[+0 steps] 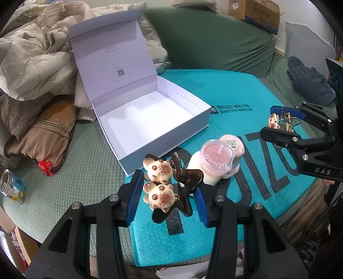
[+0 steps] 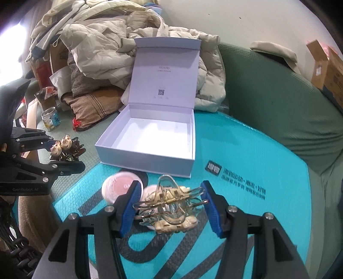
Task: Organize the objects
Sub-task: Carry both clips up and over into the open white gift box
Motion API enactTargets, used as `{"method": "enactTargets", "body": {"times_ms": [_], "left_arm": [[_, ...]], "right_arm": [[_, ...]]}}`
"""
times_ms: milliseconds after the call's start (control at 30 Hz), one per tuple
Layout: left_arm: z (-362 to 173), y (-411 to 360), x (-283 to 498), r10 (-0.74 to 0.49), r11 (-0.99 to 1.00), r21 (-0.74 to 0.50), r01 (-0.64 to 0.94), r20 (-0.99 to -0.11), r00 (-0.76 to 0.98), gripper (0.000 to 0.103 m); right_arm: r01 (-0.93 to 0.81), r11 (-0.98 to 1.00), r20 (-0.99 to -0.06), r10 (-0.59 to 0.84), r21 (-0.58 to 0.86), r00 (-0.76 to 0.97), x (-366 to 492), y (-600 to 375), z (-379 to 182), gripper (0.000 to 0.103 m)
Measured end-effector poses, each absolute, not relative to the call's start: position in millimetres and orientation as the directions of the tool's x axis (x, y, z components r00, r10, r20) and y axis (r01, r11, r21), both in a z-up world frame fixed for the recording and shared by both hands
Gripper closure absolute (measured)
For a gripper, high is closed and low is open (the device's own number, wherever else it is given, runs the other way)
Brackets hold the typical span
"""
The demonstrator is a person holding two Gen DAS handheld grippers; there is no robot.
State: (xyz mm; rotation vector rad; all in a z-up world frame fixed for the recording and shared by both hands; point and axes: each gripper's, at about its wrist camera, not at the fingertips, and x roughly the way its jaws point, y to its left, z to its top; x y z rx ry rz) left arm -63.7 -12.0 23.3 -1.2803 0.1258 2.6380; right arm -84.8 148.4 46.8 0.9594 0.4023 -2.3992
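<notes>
My left gripper [image 1: 167, 197] is shut on a dark brown hair claw clip with two cream bear faces [image 1: 163, 188], held above the teal mat [image 1: 246, 90]. My right gripper [image 2: 171, 203] is shut on a clear gold-wire hair claw clip with cream bears [image 2: 171, 206]. An open, empty white box [image 1: 150, 115] with its lid up stands on the mat; it also shows in the right wrist view [image 2: 150, 139]. Two pink-lidded jars [image 1: 216, 158] lie beside the box, also seen in the right wrist view [image 2: 118, 186]. Each gripper shows in the other's view: the right [image 1: 280, 124] and the left [image 2: 64, 150].
Piled jackets and cushions [image 1: 36, 64] lie left of the box. A small glass jar [image 1: 12, 186] stands on the green bedding. A green cushion [image 1: 214, 43] backs the mat. Cardboard boxes [image 1: 257, 10] sit behind. Folded blue jeans [image 1: 308, 79] lie at the right.
</notes>
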Motion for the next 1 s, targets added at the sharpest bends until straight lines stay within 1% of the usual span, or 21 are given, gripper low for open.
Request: {"method": "enactTargets", "body": {"times_ms": [67, 500, 633, 733, 1000], "left_arm": [[23.3, -16.1, -70.6, 0.161, -0.975, -0.034, -0.219, -0.788, -0.594, 0.06], [14.2, -28.2, -117.7, 0.119, -0.982, -0.007, -0.187, -0.795, -0.595, 0.06], [8.1, -30.6, -136.4, 0.134, -0.983, -0.031, -0.183, -0.799, -0.586, 0.06], [4.2, -29.1, -148.7, 0.128, -0.983, -0.024, -0.18, -0.796, -0.592, 0.06], [4.2, -33.8, -181.0, 0.143, -0.983, -0.042, -0.177, -0.782, -0.606, 0.06]], "right_arm": [[0.575, -0.814, -0.704, -0.363, -0.078, -0.61, -90.9, 143.3, 47.3, 0.045], [0.613, -0.788, -0.711, -0.395, -0.063, -0.581, -144.4, 110.2, 37.7, 0.045], [0.606, -0.792, -0.72, -0.38, -0.07, -0.58, -164.4, 104.5, 30.1, 0.045], [0.603, -0.794, -0.728, -0.371, -0.074, -0.577, -178.1, 100.8, 26.4, 0.045], [0.617, -0.786, -0.734, -0.389, -0.05, -0.556, -211.7, 89.6, 27.4, 0.045]]}}
